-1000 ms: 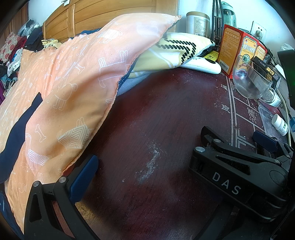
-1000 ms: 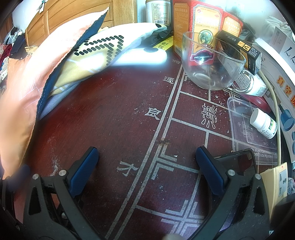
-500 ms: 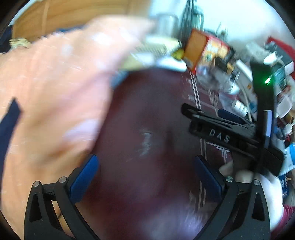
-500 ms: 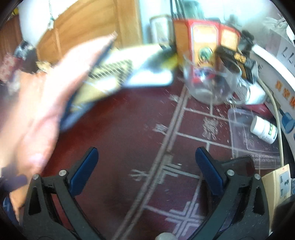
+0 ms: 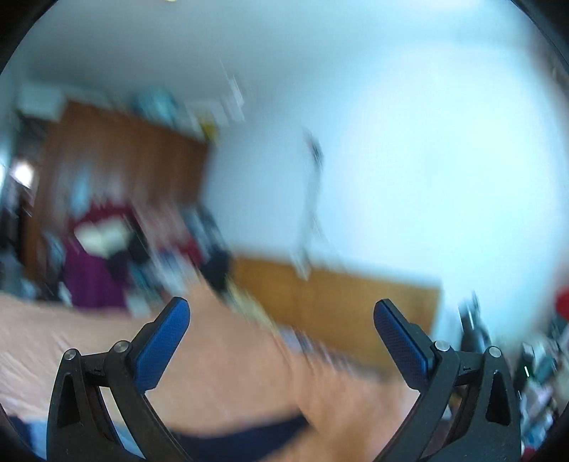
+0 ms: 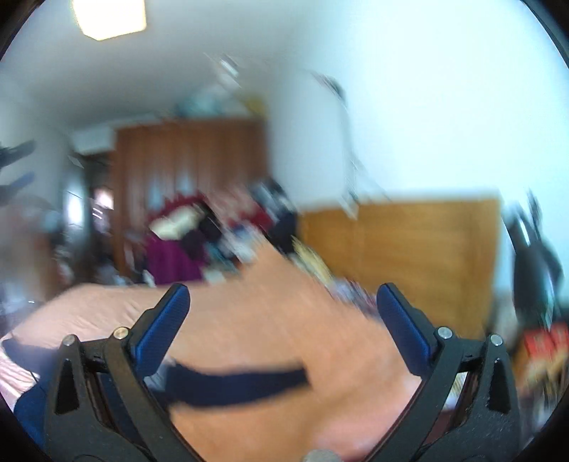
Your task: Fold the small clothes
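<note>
Both views are heavily motion-blurred and point up across a bedroom. An orange-pink bedcover (image 5: 231, 373) (image 6: 270, 320) with a dark navy strip (image 6: 234, 385) spreads below both grippers. A blurred heap of clothes (image 5: 106, 248) (image 6: 199, 234), purple, red and white, lies at the far end of the bed. My left gripper (image 5: 281, 316) is open with nothing between its blue pads. My right gripper (image 6: 282, 302) is open too, also holding nothing. No single small garment can be made out.
A brown wooden wardrobe (image 5: 117, 163) (image 6: 188, 167) stands at the back. A lighter wooden headboard (image 5: 334, 305) (image 6: 398, 248) runs along the white wall. A ceiling lamp (image 6: 106, 14) glows at top left. Blurred red boxes (image 6: 540, 348) sit at the right edge.
Both grippers have swung up and away from the dark red table toward the bed and room. The table, glass cup and boxes have dropped out of view. Both stay open.
</note>
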The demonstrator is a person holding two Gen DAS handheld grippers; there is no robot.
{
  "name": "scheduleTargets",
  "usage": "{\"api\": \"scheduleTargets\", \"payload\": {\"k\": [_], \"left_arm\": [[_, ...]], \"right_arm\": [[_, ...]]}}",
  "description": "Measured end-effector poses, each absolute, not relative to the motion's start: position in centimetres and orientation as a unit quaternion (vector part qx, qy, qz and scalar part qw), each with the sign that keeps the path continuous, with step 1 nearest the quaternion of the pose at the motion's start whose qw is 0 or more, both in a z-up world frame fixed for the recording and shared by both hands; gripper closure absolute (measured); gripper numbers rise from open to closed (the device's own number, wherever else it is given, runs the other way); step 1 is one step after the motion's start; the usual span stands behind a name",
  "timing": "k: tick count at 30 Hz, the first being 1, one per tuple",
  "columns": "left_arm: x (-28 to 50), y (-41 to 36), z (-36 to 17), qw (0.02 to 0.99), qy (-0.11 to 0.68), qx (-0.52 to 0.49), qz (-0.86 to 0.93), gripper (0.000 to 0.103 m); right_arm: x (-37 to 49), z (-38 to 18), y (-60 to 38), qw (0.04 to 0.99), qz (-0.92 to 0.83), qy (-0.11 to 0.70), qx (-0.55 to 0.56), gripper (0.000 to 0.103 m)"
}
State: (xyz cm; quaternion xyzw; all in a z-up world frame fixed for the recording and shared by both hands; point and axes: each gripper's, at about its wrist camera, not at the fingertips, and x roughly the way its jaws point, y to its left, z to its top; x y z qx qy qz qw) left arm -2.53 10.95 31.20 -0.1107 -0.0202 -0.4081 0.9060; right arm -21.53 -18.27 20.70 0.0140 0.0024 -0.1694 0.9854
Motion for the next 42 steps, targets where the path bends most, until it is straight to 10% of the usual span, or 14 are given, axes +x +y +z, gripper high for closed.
{"api": "scheduleTargets", "payload": {"k": [8,17,25,32,42], "left_arm": [[-5.5,26.3,37.1,0.897,-0.069,-0.171,-0.401,0.000],[-6.4,33.6,28.6,0.921,-0.010,-0.204,-0.332,0.000],[-15.9,36.6,30.9,0.959,-0.145,-0.047,-0.239,0.000],[-21.7,51.4,37.8,0.920,-0.206,-0.141,-0.301,0.000],[-21.2,58.0,36.9,0.944,-0.148,-0.155,-0.249,0.000]], "right_arm": [[-23.9,26.9,-8.4,0.982,-0.121,-0.138,-0.054,0.000],[-20.8,25.8,-4.6,0.987,-0.093,-0.087,-0.098,0.000],[-20.6,27.0,-1.6,0.987,-0.060,-0.105,-0.105,0.000],[-20.1,29.3,-1.1,0.989,-0.018,-0.117,-0.089,0.000],[-12.2,13.4,-0.6,0.988,0.008,0.106,-0.115,0.000]]}}
